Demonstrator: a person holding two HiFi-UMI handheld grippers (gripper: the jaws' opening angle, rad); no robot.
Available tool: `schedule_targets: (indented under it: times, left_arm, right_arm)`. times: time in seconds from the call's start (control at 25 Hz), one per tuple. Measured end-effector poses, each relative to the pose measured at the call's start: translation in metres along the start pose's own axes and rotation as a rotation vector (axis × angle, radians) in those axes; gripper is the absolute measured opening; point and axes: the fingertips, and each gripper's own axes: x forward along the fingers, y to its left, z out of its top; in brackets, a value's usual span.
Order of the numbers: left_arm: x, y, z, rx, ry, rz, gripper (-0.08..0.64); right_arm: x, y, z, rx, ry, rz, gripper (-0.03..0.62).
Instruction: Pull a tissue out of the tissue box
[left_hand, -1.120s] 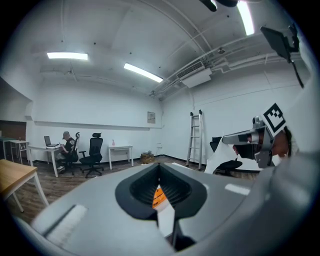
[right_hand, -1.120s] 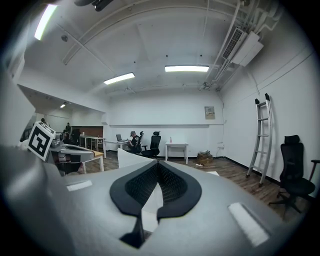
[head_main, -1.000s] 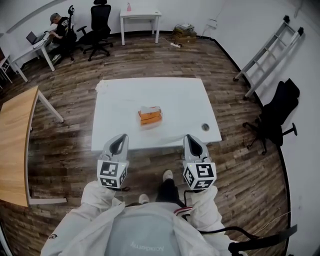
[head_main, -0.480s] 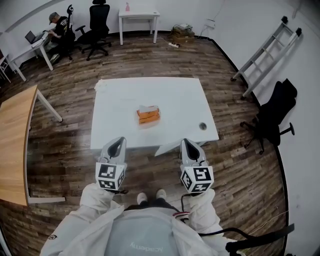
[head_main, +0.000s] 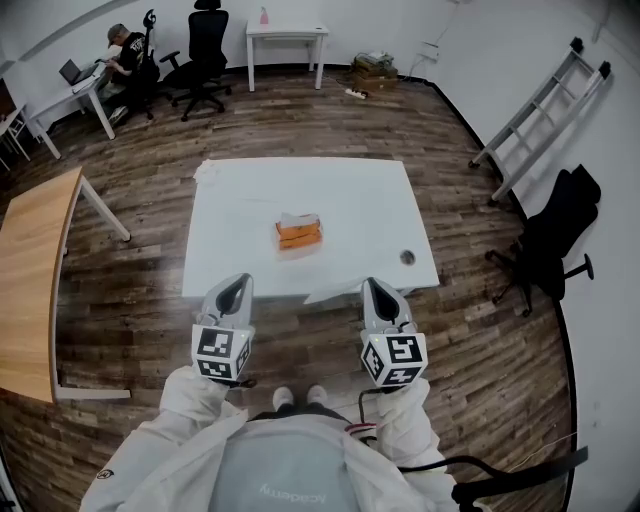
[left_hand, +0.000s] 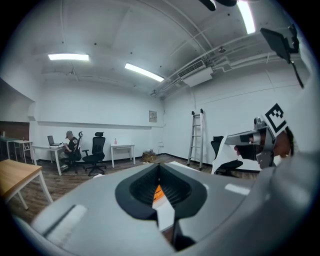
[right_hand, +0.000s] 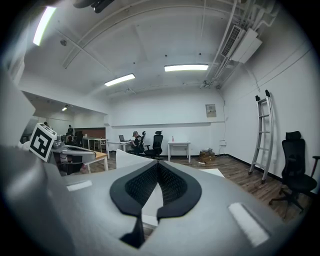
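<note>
An orange tissue box with a white tissue sticking out of its top stands in the middle of the white table. Both grippers hang side by side in front of the table's near edge, apart from the box. My right gripper is shut on a white tissue, which juts out to its left. My left gripper is shut, tips together, with nothing held.
A crumpled tissue lies at the table's far left corner and a round cable hole near its right front. A wooden table stands left, a ladder and black chair right. A person sits far back left.
Both grippers have drawn back from over the table's near edge to in front of it. The tissue in the right gripper now shows clear of the tabletop.
</note>
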Motion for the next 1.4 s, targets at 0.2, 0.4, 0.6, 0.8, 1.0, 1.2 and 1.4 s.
schedule_targets:
  times: [0.2,0.4,0.6,0.8,1.0,1.2,1.4]
  left_arm:
    - [0.005,-0.006,0.000,0.001,0.005,0.018,0.000]
    - [0.012,-0.014,0.003,-0.001,0.005,0.039,0.000]
    - [0.020,-0.022,0.002,-0.005,0.011,0.050,0.000]
    - [0.026,-0.029,0.000,-0.005,0.020,0.055,0.000]
    - [0.031,-0.031,0.001,-0.001,0.023,0.055,0.000]
    - [0.034,-0.032,0.001,0.001,0.024,0.054,0.000]
    - [0.035,-0.032,0.000,0.000,0.029,0.057,0.000]
  right_arm:
    - [0.003,-0.009,0.000,0.003,-0.006,0.018,0.000]
    - [0.004,-0.018,0.000,0.005,-0.008,0.039,0.000]
    - [0.005,-0.032,-0.005,0.013,0.002,0.048,0.000]
    - [0.007,-0.041,-0.007,0.018,0.005,0.054,0.000]
    - [0.008,-0.045,-0.009,0.019,0.008,0.057,0.000]
    - [0.009,-0.049,-0.009,0.016,-0.003,0.052,-0.002]
    - [0.010,-0.051,-0.010,0.020,0.001,0.053,-0.002]
